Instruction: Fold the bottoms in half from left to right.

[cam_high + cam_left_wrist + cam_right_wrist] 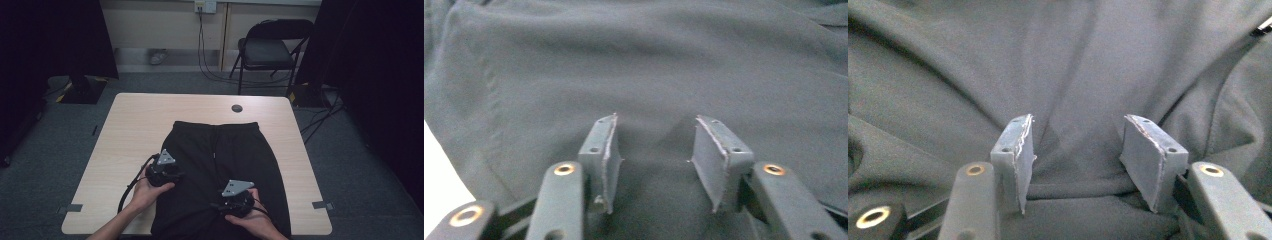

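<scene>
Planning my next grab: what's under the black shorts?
The black fabric shorts lie flat on the light wooden table, bare around them. Whatever sits beneath the cloth is covered.

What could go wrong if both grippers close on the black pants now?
1. The left gripper is open over smooth, flat fabric of the pants, so it might pinch nothing or slip off.
2. The right gripper is open over wrinkled folds; it may catch several layers and bunch the cloth.

Room dim, corners near black; table [135, 125] lit evenly from above. Gripper views soft, fabric [674, 65] washed grey.
</scene>
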The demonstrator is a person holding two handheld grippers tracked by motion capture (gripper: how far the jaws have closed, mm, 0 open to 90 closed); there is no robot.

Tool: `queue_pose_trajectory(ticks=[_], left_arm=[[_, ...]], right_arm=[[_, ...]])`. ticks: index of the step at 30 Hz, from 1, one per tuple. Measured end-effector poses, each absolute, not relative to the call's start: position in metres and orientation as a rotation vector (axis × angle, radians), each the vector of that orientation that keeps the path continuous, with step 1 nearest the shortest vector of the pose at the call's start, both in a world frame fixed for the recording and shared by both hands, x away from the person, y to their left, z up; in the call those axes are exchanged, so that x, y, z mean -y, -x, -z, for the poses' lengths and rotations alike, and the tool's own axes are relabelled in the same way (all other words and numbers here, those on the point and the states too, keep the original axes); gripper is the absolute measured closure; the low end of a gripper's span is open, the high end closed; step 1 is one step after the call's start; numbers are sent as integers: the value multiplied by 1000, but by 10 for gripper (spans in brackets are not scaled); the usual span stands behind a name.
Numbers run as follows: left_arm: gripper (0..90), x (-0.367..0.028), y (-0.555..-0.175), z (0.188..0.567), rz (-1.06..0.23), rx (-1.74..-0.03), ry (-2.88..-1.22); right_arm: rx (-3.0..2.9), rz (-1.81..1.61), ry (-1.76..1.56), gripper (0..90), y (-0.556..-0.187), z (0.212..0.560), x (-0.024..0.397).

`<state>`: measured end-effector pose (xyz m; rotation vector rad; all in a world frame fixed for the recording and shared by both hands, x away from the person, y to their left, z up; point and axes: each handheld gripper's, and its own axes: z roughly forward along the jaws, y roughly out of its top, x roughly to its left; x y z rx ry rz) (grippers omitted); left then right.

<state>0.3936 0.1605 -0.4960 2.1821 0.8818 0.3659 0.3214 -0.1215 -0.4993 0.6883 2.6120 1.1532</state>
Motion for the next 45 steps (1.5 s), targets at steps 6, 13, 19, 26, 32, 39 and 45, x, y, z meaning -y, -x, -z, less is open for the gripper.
queue_pose_trajectory(ticks=[6, 13, 19, 26, 32, 39, 45], left_arm=[[493, -142, -375, 494, -296, -826, -2212], [497, -141, -374, 484, -228, -770, -2231], [541, -158, -402, 482, -285, -885, -2223], [529, -157, -412, 492, -340, -888, -2227], [526, -157, -411, 494, -363, -894, -2199], [519, -156, -413, 494, -370, -892, -2197], [459, -155, -415, 492, -354, -907, -2204]], right_arm=[[-2620, -1114, -715, 463, -318, 497, 148], [-2671, -1026, -793, 346, -307, 488, 156], [-2590, -1227, -790, 392, -305, 464, 139], [-2692, -1336, -555, 556, -293, 447, 66], [-2791, -1291, -432, 508, -284, 468, 18], [-2827, -1197, -430, 463, -281, 495, 0], [-2735, -1169, -423, 862, -283, 495, 6]])
